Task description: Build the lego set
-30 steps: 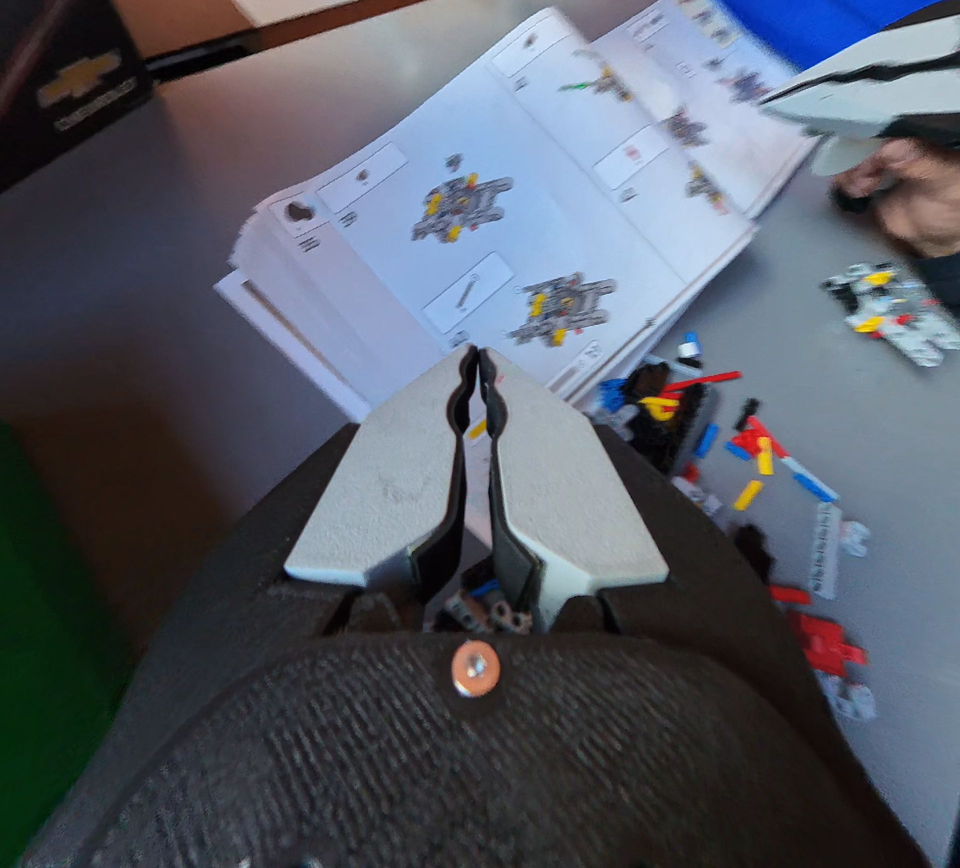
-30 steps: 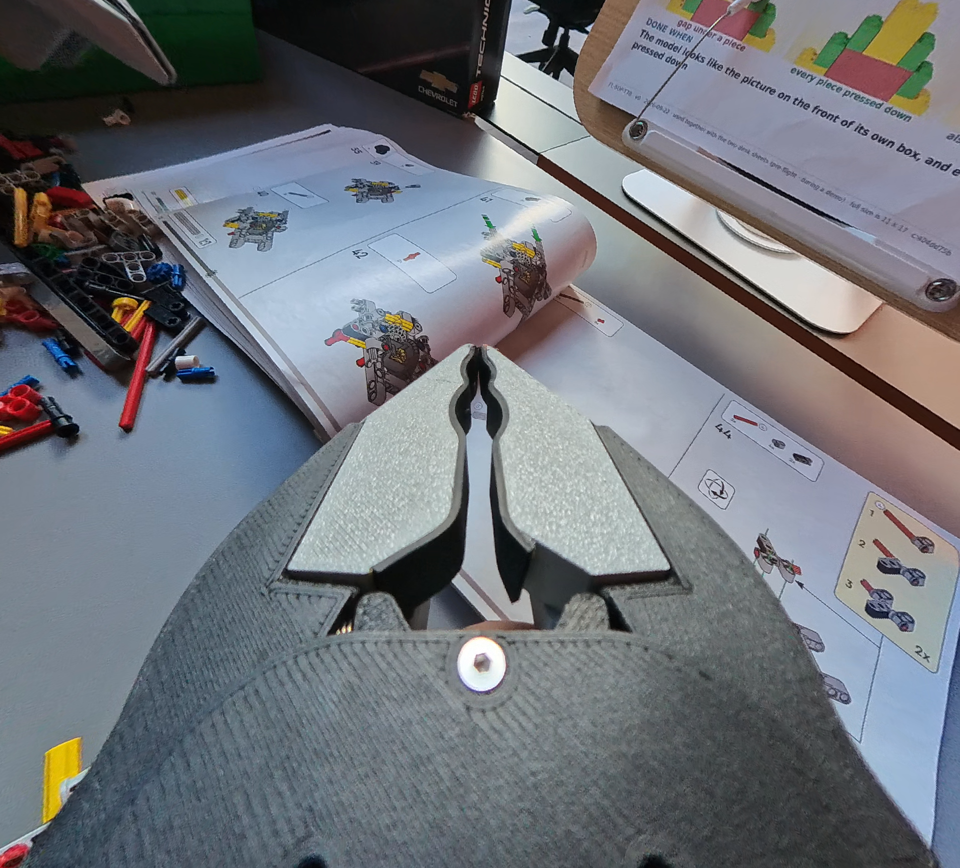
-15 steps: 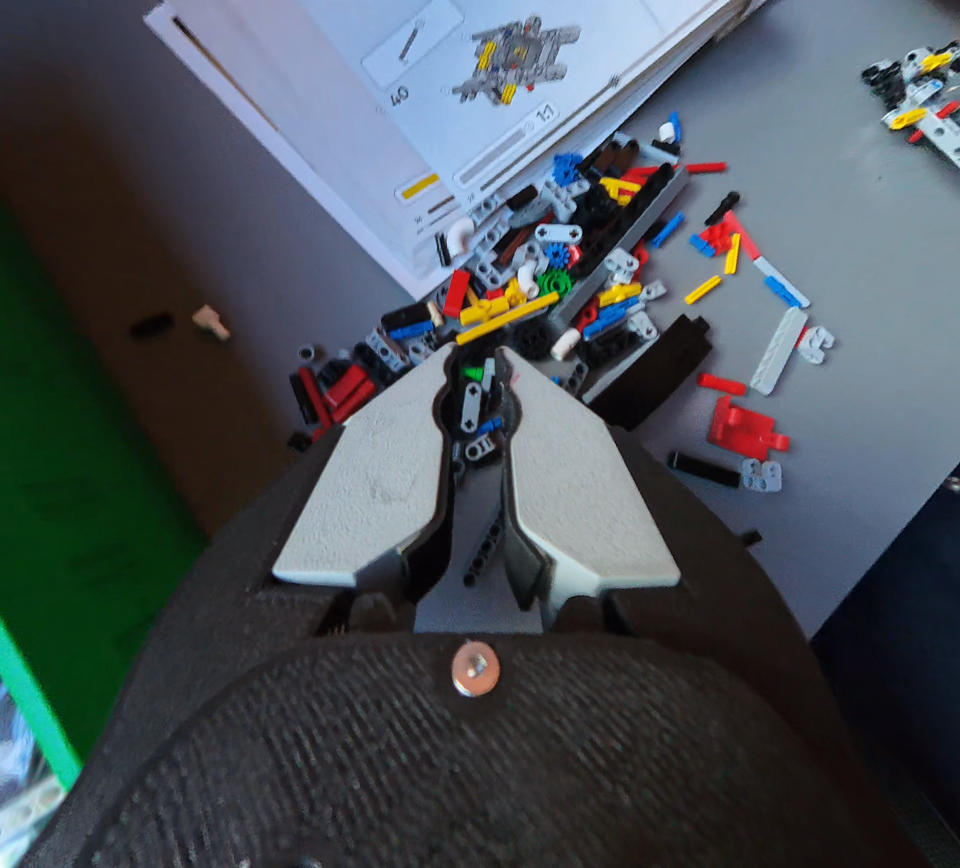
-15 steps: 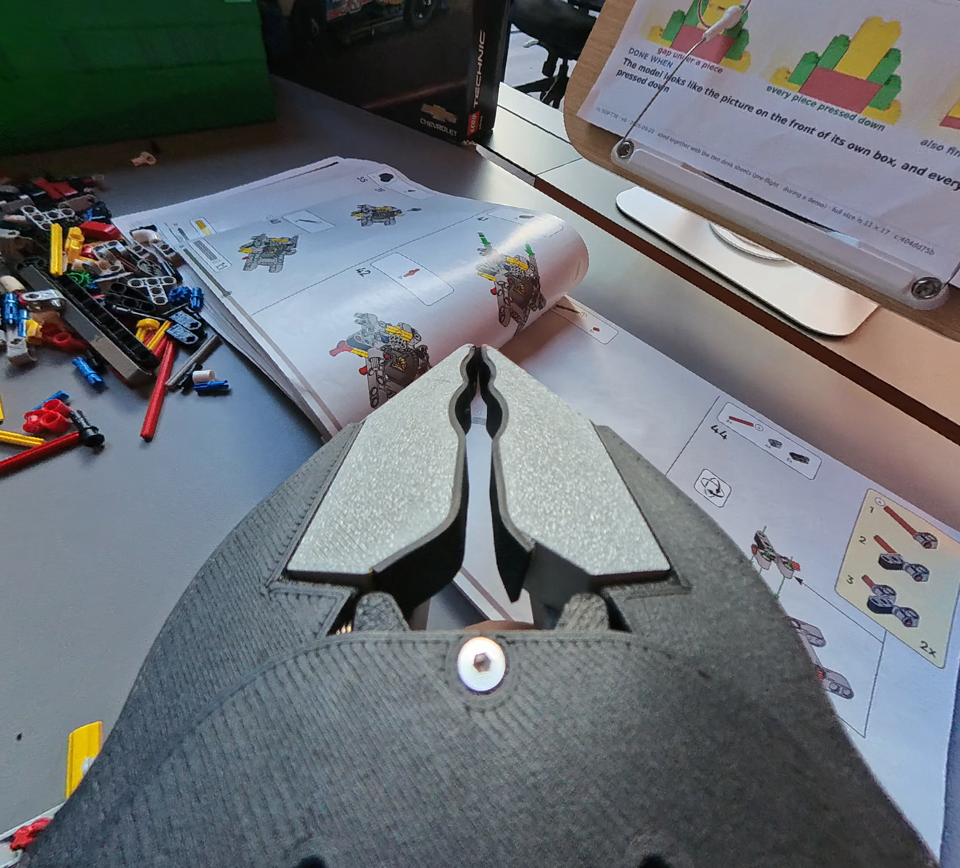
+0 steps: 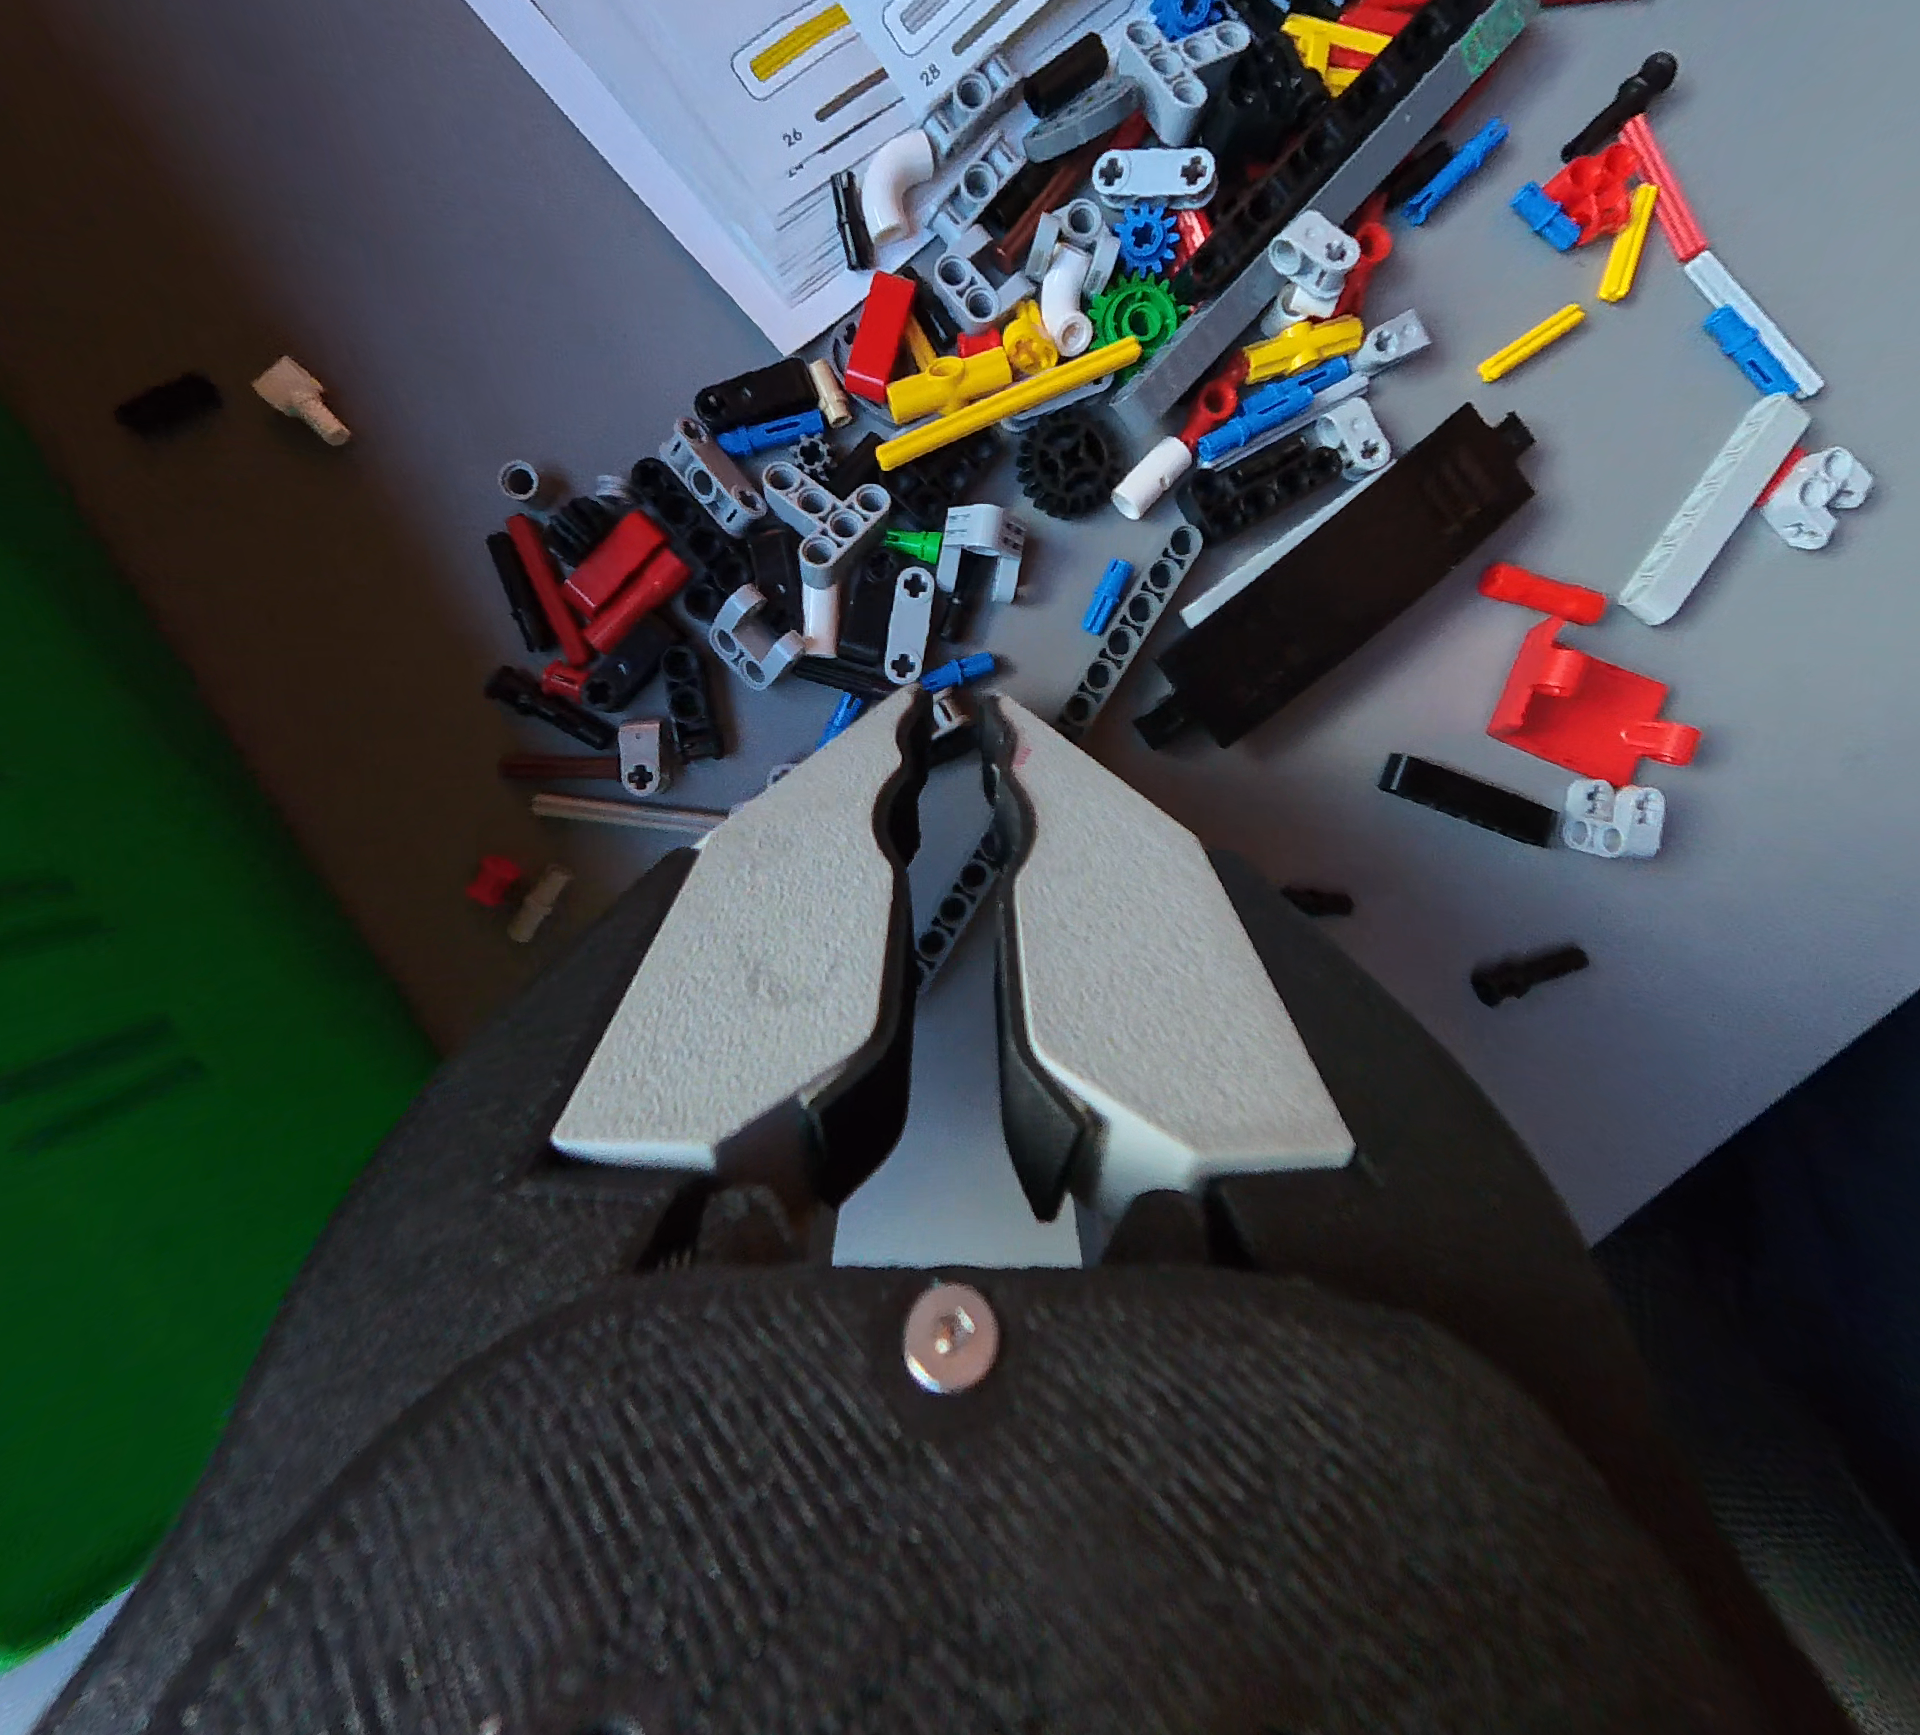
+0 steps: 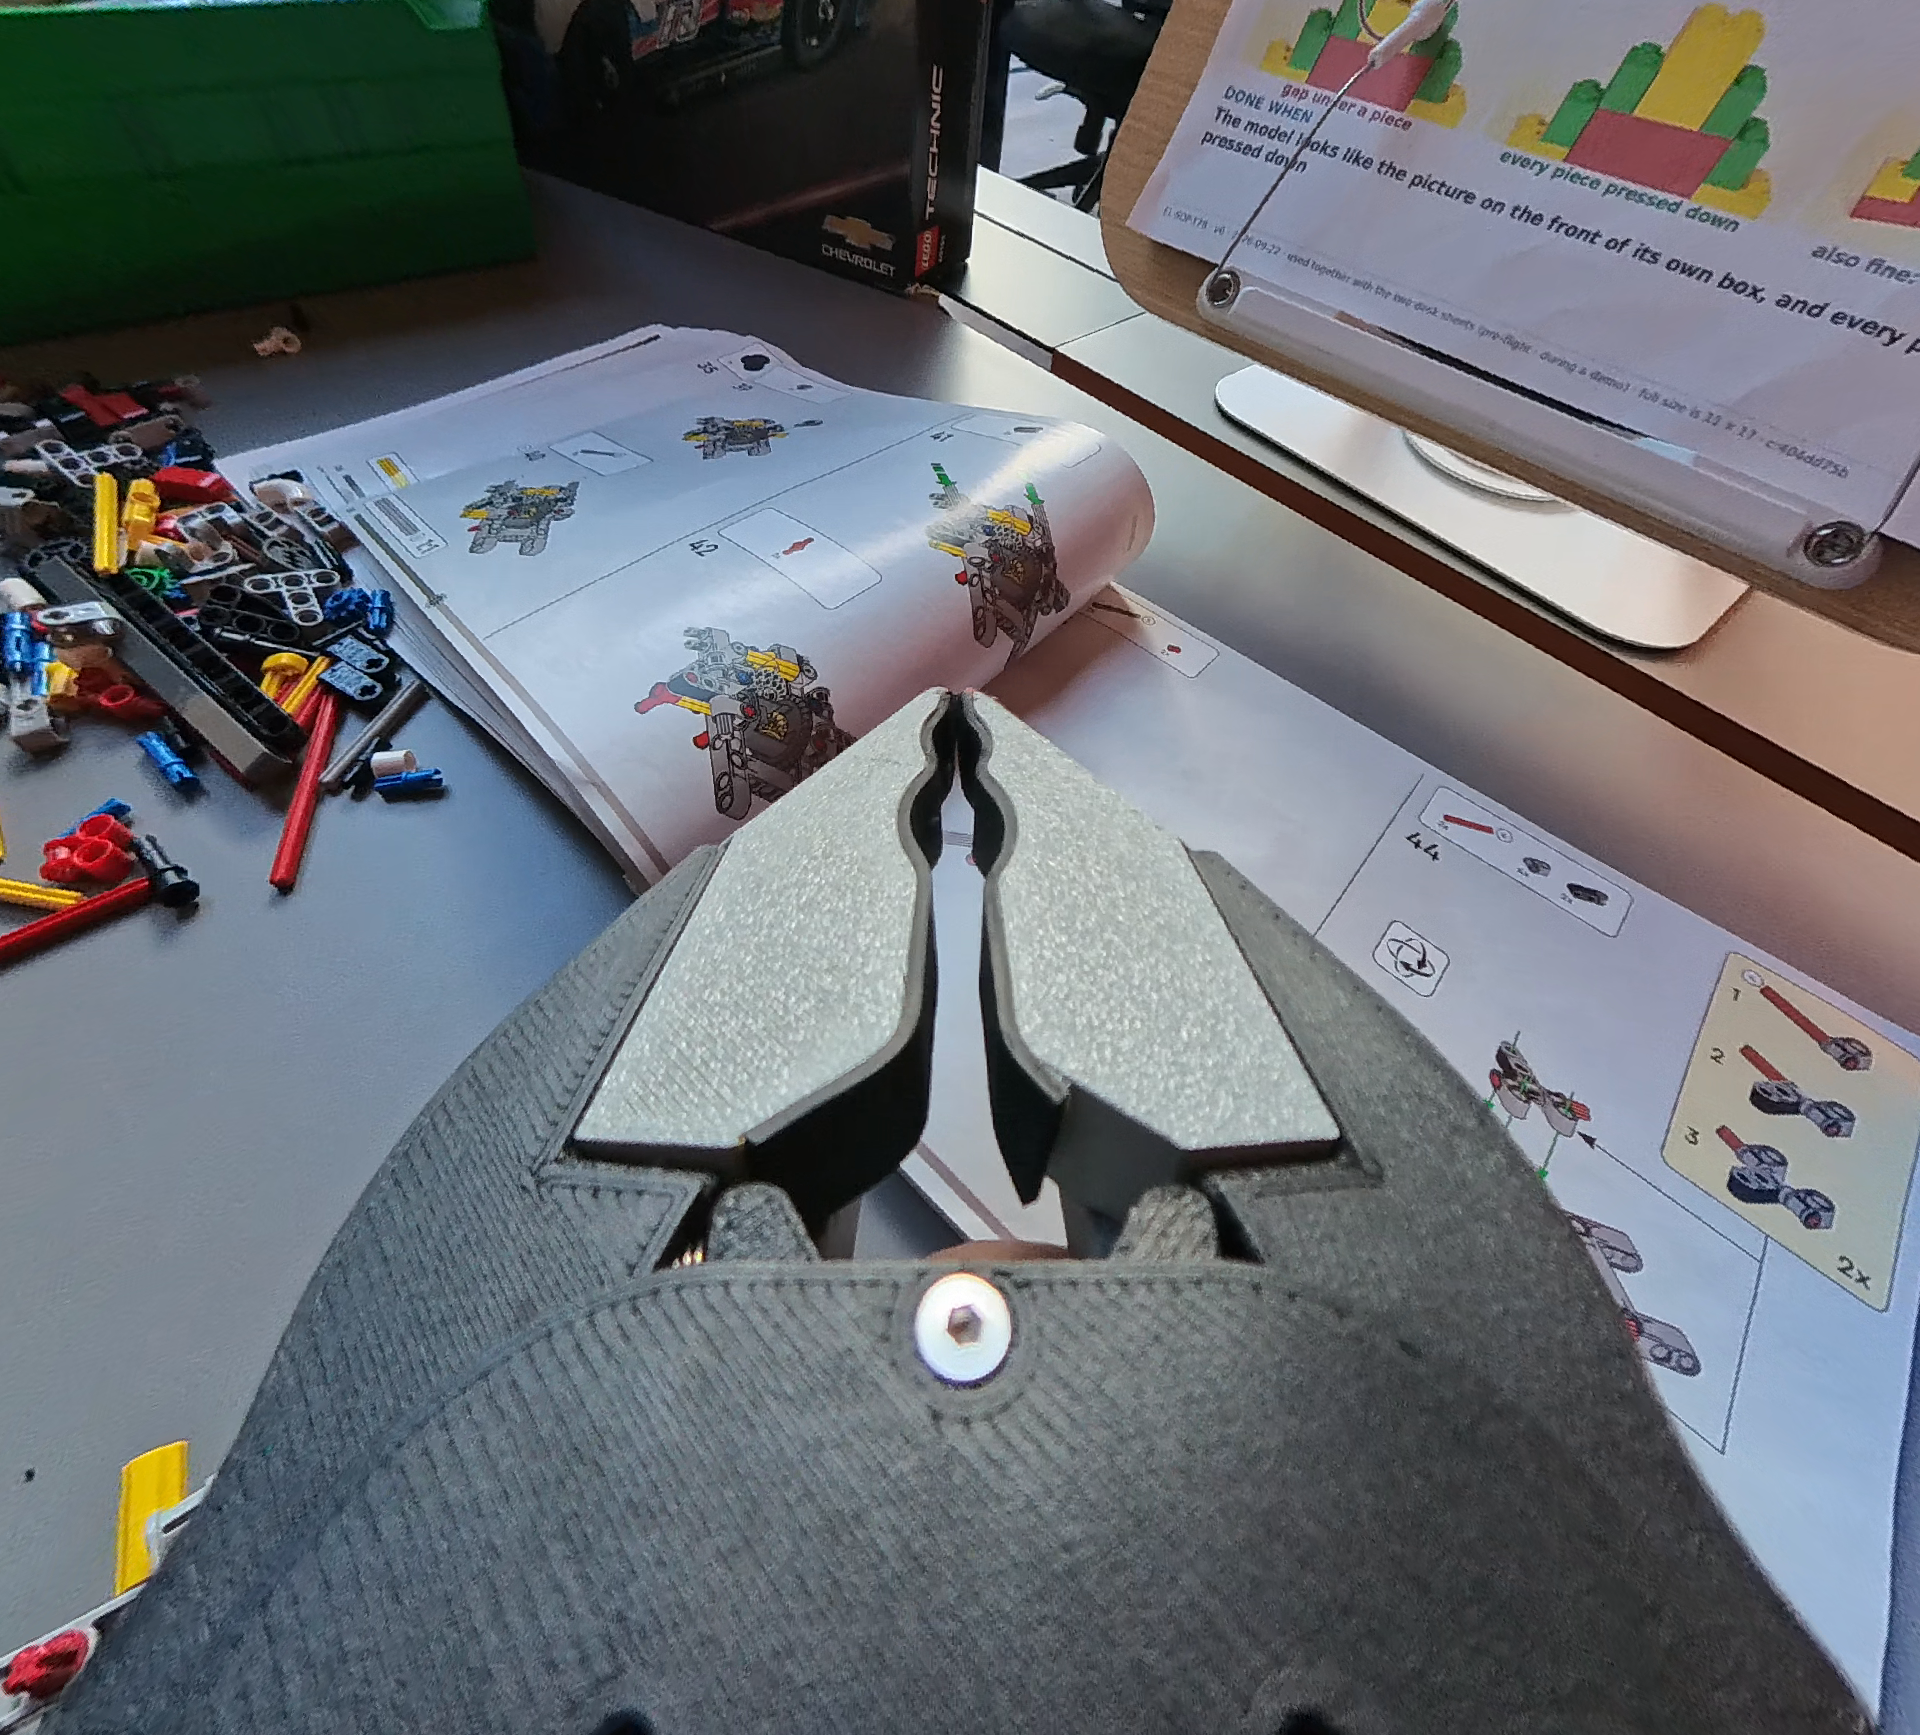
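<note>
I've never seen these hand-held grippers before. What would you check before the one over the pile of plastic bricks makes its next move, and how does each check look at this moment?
1. Left hand-held gripper fingers parted: ok, a narrow gap shows.
2. Anything held between them: cannot tell; small pieces lie below the tips.
3. Long grey holed plastic beam within reach: ok, it runs under the fingers.
4. Loose multicoloured plastic brick pile in view: ok.
5. Right hand-held gripper out of the way: ok, shut over the open white instruction booklet.
6. Grey table edge clearance: ok, pieces sit away from it.
</note>
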`<action>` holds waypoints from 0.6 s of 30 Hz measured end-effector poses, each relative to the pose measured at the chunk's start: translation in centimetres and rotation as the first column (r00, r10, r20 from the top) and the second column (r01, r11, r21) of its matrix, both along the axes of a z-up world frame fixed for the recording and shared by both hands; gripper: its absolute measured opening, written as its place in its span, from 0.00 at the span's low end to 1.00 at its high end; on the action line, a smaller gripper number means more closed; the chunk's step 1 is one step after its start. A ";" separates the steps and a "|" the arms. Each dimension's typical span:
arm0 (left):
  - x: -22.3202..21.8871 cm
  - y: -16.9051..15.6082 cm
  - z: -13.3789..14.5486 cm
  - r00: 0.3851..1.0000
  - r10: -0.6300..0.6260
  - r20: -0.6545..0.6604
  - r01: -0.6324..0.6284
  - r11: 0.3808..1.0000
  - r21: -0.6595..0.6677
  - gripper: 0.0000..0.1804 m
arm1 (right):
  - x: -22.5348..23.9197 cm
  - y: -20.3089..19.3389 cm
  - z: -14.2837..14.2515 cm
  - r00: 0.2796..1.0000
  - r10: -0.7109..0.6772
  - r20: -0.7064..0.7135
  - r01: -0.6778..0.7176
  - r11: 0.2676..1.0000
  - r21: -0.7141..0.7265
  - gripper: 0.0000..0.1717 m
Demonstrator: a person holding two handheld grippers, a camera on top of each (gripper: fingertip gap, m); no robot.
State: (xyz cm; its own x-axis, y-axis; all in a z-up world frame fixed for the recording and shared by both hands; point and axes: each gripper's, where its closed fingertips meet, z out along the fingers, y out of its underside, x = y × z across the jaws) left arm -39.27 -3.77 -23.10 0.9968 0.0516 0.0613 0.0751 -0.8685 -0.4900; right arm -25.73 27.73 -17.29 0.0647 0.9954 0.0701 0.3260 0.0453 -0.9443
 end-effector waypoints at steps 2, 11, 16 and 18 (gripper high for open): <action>-0.1 -0.1 -0.4 1.000 0.007 -0.010 -0.007 0.999 -0.031 0.05 | 0.1 0.1 0.1 1.000 -0.002 -0.004 0.002 1.000 -0.001 0.00; -0.3 0.1 -1.5 0.999 0.014 -0.031 -0.017 0.997 -0.080 0.04 | 0.2 0.4 0.4 1.000 -0.006 -0.015 0.006 1.000 -0.011 0.00; -0.5 -0.2 -1.0 1.000 0.015 -0.022 -0.017 0.996 -0.091 0.03 | 0.2 0.3 0.6 1.000 -0.004 -0.020 0.004 1.000 -0.012 0.00; 0.3 0.1 0.0 1.000 -0.004 0.023 0.005 0.998 -0.055 0.03 | 0.2 0.3 0.6 1.000 -0.002 -0.021 0.002 1.000 -0.015 0.00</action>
State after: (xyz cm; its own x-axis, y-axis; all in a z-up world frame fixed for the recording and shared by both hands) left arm -39.02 -3.69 -23.14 0.9954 0.0508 0.0815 0.0816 -0.8944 -0.4398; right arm -25.54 28.03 -16.71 0.0679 0.9962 0.0539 0.3058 0.0306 -0.9516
